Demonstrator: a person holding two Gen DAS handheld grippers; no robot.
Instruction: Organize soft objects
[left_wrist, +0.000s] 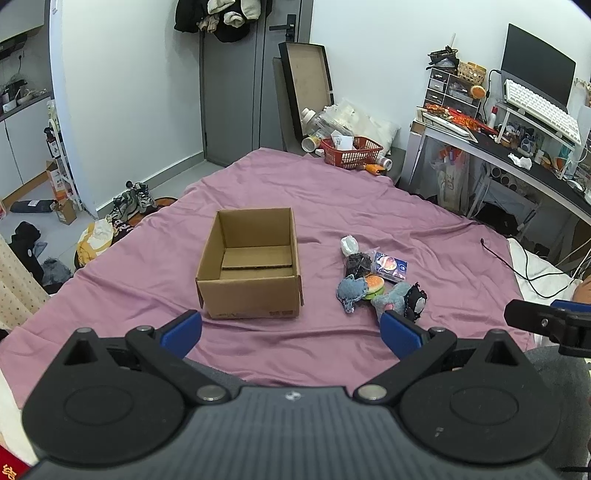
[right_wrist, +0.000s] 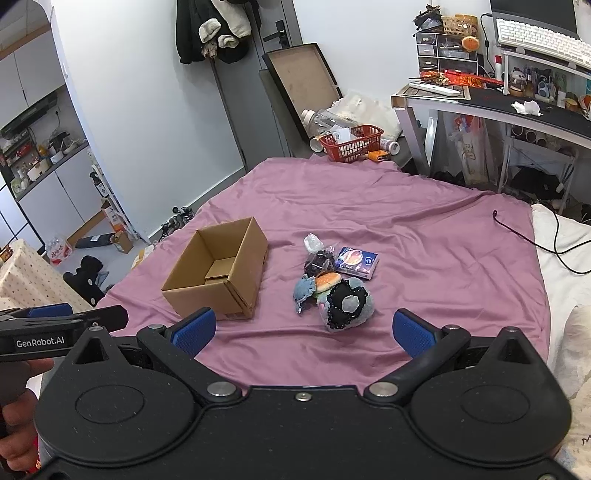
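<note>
Right gripper (right_wrist: 302, 330) wide, empty; left gripper (left_wrist: 291, 328) wide, empty. Plush pile (right_wrist: 338, 291) likely light, squashy: pinch grey toy's (right_wrist: 349, 306) bulk; cardboard box (right_wrist: 218, 273) open.

We read "GenRobot.AI" in white letters on the black body of the left gripper (right_wrist: 62, 321) at the left edge of the right wrist view, print on the brown cardboard box (left_wrist: 251, 258) too small to read
</note>
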